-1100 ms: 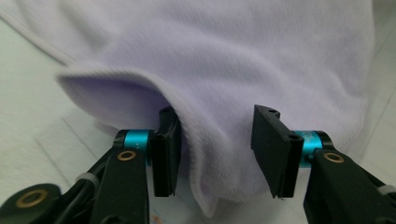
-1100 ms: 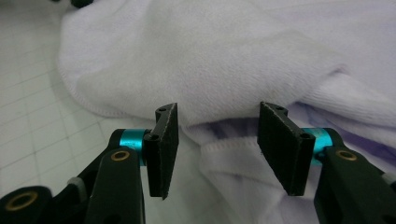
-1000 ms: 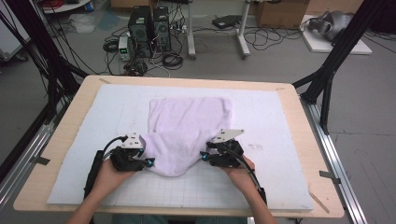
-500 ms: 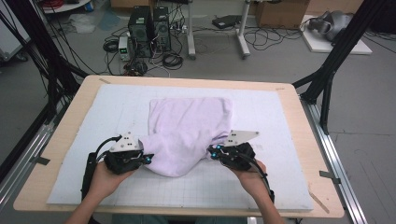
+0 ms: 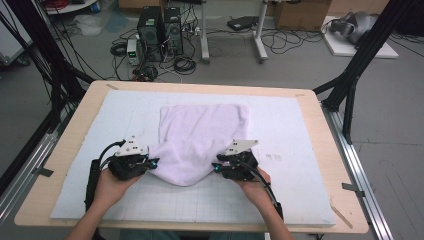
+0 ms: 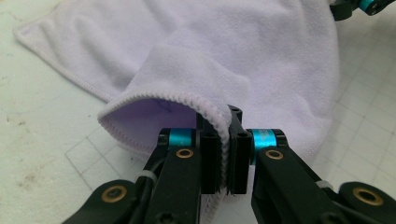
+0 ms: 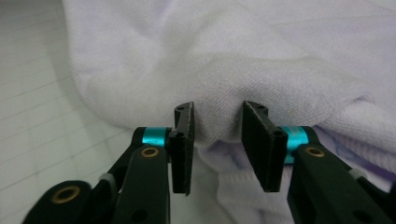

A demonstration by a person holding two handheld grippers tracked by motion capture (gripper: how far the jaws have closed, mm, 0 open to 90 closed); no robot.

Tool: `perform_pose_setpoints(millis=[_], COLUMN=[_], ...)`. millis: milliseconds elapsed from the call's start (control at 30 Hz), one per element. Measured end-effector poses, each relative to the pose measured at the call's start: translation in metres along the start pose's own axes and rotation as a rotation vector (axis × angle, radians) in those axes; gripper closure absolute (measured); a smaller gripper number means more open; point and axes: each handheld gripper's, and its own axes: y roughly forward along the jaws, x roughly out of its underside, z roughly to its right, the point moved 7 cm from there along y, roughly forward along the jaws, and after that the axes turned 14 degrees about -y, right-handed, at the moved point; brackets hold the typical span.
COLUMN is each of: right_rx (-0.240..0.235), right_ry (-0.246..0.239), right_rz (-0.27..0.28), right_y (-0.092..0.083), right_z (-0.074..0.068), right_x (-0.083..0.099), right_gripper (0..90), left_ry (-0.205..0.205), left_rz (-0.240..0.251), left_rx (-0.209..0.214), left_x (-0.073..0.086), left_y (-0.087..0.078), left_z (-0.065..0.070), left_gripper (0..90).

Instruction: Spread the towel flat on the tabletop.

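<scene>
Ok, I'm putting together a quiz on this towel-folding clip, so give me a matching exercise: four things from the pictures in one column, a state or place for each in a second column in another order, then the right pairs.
Things:
1. left gripper
2. right gripper
3. lilac towel
4. desktop computer tower

States or places:
A. standing on the floor beyond the table
B. jaws apart, towel fold between them
C. lying on the white gridded mat, near corners gathered
D. jaws clamped on the towel's hemmed edge

Pairs: 1-D, 2-B, 3-C, 4-A
</scene>
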Motion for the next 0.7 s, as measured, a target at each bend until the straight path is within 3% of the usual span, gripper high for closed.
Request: perform_pose_setpoints(millis=[100,233,333,600,700], right_rx=[-0.011,-0.029,-0.024,-0.018,-0.011], right_ry=[0.000,0.009,-0.014,-0.057,-0.078], right_rz=[0.000,0.030,0.054,0.098,0.109], right_y=[0.008,-0.001,-0.018,-0.078,-0.096], right_z=[0.002,0.001,-0.003,-0.021,-0.025], right_x=[-0.001,-0.003,-0.007,-0.016,-0.024], right_gripper=[83.2,85.5,85.6,85.6,85.4], left_ry=[0.011,0.020,0.022,0.075,0.092], left_rz=[0.005,0.021,0.034,0.083,0.075], left_rx=[0.011,0.026,0.041,0.100,0.097], left_x=[-0.001,-0.002,-0.005,-0.019,-0.017], left_y=[0.000,-0.005,-0.009,-0.031,-0.034], left_z=[0.005,0.014,0.021,0.053,0.055], left_gripper=[85.9,85.9,85.9,86.0,85.9])
